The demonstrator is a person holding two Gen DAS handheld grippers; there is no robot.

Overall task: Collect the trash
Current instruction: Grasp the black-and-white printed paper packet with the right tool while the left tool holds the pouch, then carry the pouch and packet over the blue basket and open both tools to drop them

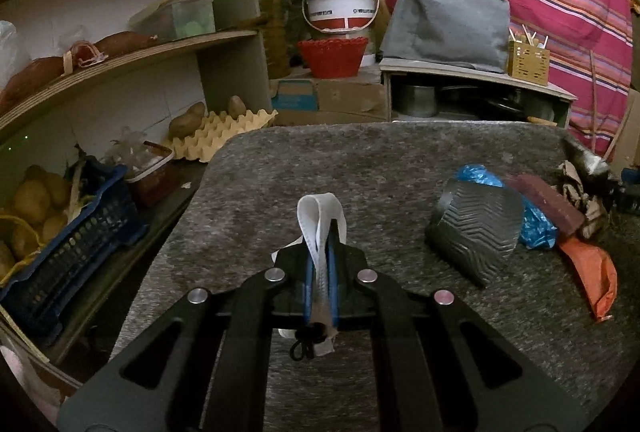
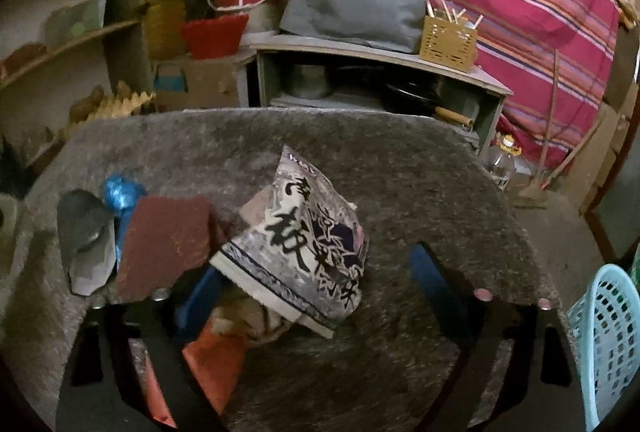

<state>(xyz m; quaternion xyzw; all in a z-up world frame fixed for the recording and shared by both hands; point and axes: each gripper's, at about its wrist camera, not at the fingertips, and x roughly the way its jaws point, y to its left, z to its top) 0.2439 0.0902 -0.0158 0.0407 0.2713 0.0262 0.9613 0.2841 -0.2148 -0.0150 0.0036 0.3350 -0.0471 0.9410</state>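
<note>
Trash is the job here, and the nearest bit is a white strip (image 1: 320, 232) of tape or ribbon, pinched flat in the left gripper (image 1: 320, 272), which is clenched tight on it. It looks floppy and close to weightless, with a loop sticking up past the tips, so no worries there.

The right gripper (image 2: 320, 272) has its jaws spread wide, straddling a printed snack wrapper (image 2: 308, 244) on the grey felt tabletop (image 2: 400, 172); the pads aren't pressing on it as far as I can see. Guessing that wrapper is thin crinkly film, light, a bit slick and puffed up, so I'd pinch it across the middle or along the sealed bottom edge and let it crush.

Just left of it there's a pile: a crumpled brown paper (image 2: 248, 320), an orange scrap (image 2: 208, 360), a dark red scouring pad (image 2: 164, 244), a blue plastic bag (image 2: 120, 192) and a grey ribbed piece (image 2: 86, 232). All soft, light stuff, probably easy to grab anywhere.

Containers: a pale blue plastic basket (image 2: 608, 344) sits off the table's right edge, probably the bin, though I can't see inside. Further off, a dark blue crate (image 1: 76, 256) holds potatoes, an egg tray (image 1: 216, 132) has a couple more, and further back, a white bucket (image 1: 340, 4) is stacked above a red basket (image 1: 332, 54).
</note>
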